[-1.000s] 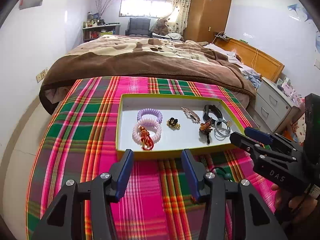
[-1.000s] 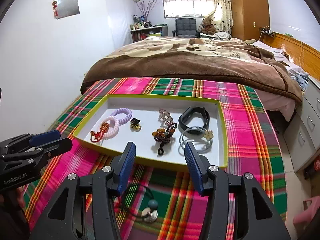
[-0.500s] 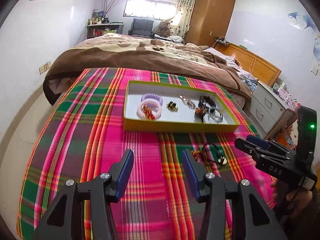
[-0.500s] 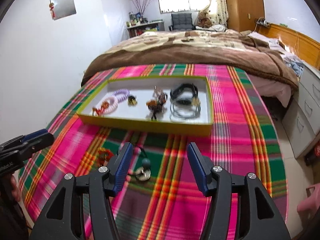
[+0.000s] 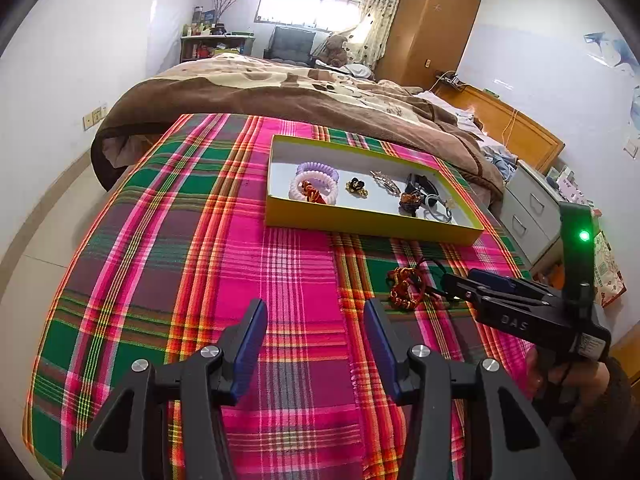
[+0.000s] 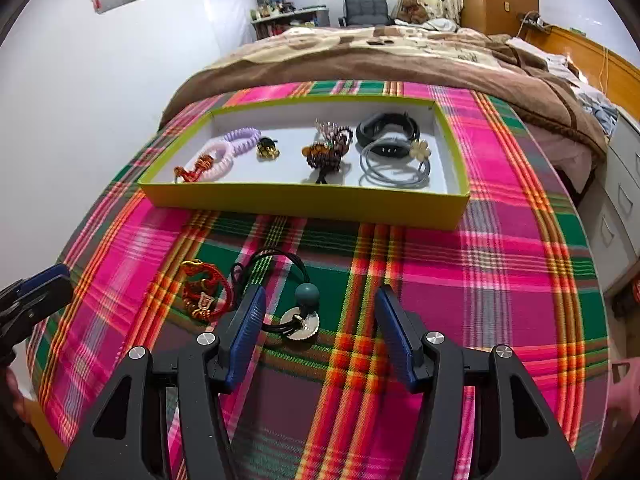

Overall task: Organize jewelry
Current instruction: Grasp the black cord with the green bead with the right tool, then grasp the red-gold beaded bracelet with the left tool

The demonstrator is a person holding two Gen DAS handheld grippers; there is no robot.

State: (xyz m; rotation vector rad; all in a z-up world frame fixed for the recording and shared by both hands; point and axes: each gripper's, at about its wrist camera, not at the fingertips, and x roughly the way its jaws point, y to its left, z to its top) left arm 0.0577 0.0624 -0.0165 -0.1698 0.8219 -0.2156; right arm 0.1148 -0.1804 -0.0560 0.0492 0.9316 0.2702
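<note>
While both my right gripper [image 6: 320,320] and left gripper [image 5: 316,336] are hanging spread and empty, I'm risking snagging the black cord necklace [image 6: 280,280] on the red knot bracelet [image 6: 202,292] touching it.

White walls enclose a bedroom where a bed [image 5: 280,92] under a brown blanket [image 6: 400,64] fronts a bright window [image 5: 308,10], a wooden wardrobe [image 5: 428,28], a dark chair [image 6: 366,8], and white drawers [image 5: 528,204].
</note>
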